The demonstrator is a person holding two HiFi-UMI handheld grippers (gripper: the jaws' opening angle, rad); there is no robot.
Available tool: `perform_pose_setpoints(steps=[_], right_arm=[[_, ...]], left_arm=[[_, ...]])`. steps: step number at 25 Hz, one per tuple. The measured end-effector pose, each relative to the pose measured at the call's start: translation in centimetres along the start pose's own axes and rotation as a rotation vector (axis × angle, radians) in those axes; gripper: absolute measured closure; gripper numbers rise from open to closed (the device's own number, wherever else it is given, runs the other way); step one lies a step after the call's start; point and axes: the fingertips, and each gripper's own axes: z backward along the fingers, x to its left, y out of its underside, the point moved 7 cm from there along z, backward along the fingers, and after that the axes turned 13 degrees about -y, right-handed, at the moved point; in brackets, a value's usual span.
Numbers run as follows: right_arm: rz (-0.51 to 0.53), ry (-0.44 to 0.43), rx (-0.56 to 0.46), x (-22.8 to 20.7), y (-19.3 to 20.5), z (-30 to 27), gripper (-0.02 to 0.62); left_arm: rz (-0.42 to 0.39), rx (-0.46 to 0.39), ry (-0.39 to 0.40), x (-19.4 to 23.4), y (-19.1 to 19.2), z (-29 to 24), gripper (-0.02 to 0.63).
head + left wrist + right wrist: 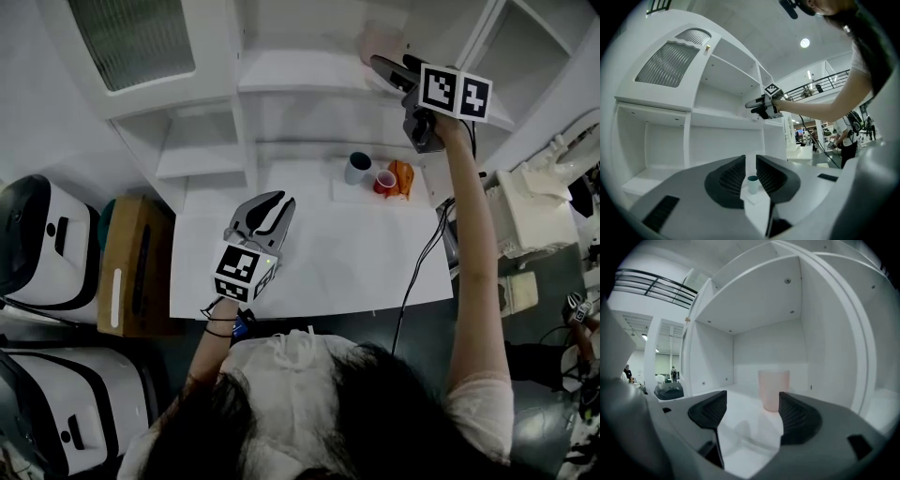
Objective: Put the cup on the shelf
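The cup [774, 389], pale pink, is standing upright on the upper shelf [738, 393], just ahead of the right gripper [752, 402], whose jaws are standing wide apart, holding nothing; the left gripper [750, 165] is hovering over the white table [356, 258], jaws slightly apart and empty; farther along the table, a dark-rimmed white cup [357, 167] and a red cup [385, 180] are sitting on a tray [343, 193].

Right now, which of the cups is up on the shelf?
The pale pink cup, upright on the shelf just ahead of the right gripper. The white cup and the red cup stand lower, on the tray.
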Motion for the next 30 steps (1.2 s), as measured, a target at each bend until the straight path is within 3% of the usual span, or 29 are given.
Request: perform_pose_setpoints(steps=[5, 10, 17, 30], right_arm=[[-0.008, -0.081, -0.09, 5.0, 2.2, 2.3, 0.25], [-0.095, -0.209, -0.145, 10.7, 6.3, 3.4, 0.25], [-0.251, -0.202, -0.253, 17.3, 13.1, 6.7, 0.252], [-0.37, -0.079, -0.223, 29.8, 24.3, 8.3, 0.252]], left_arm=[[0.002, 0.004, 0.026, 0.2, 0.1, 1.4, 0.534], [0.006, 0.012, 0.049, 0.4, 0.5, 2.9, 0.534], [0.014, 0.022, 0.091, 0.5, 1.2, 5.7, 0.534], [0.055, 0.055, 0.17, 0.9, 3.8, 13.7, 0.534]])
